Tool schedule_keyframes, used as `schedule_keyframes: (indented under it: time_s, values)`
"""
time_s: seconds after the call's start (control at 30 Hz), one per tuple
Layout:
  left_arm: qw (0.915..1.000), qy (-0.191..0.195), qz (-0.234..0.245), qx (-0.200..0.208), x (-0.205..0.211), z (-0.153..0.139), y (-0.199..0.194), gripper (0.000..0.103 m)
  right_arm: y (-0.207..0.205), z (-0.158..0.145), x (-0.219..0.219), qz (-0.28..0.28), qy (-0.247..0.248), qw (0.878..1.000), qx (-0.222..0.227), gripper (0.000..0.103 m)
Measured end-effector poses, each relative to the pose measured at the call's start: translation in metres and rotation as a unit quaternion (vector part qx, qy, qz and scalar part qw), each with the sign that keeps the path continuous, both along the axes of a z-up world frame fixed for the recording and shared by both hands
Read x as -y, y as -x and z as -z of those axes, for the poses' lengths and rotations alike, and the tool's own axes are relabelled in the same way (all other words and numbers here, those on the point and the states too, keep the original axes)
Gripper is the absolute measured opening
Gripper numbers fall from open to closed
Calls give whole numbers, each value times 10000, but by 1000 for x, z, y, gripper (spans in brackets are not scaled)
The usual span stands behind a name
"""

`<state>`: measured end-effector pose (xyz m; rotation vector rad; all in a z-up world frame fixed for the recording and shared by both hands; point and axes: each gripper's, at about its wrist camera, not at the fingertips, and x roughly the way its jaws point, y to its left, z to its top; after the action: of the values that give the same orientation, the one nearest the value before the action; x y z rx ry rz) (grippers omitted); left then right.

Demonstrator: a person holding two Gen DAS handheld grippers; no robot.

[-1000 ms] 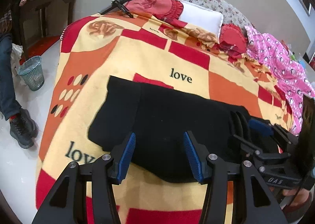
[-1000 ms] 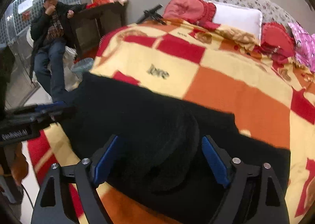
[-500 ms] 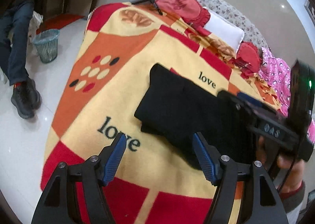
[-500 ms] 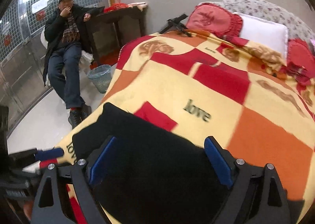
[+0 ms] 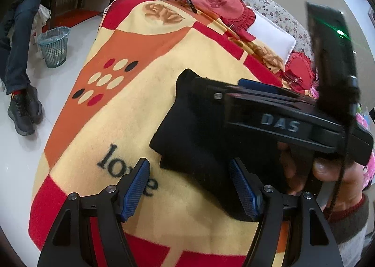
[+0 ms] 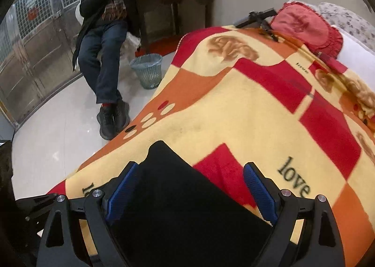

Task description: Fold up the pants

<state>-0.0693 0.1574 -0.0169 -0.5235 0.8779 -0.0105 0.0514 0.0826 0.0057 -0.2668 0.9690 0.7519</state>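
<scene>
Pants (image 5: 194,135) folded, left view alone shows right claw (image 5: 255,86), both claws spread.

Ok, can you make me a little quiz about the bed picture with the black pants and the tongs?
1. True or false: the left tongs are squeezing the black pants.
2. Which word is printed on the blanket near the pants? A) love B) home C) sleep
3. Fill in: the blue bin stands on the ____ beside the bed.

Key:
1. False. Both the left tongs and the right tongs are open, with the pants lying folded on the blanket.
2. A
3. floor
</scene>
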Motion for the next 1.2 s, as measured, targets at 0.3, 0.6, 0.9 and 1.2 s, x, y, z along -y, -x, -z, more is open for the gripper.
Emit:
schedule_keyframes:
  time_s: [0.3, 0.6, 0.9, 1.2]
  values:
    - [10000, -37, 5, 43, 1, 2, -1, 71, -5, 22, -10, -7, -108, 9992, -389, 57]
    - [9989, -164, 281, 331, 10, -12, -3, 17, 5, -2, 8, 97, -623, 9975, -334, 32]
    - [9848, -352, 1157, 1248, 62, -72, 17, 12, 34, -80, 90, 401, -1513, 9869, 382, 13]
    - [9654, -593, 2207, 1257, 155, -72, 10, 11, 63, -100, 225, 1453, -1741, 9716, 681, 9]
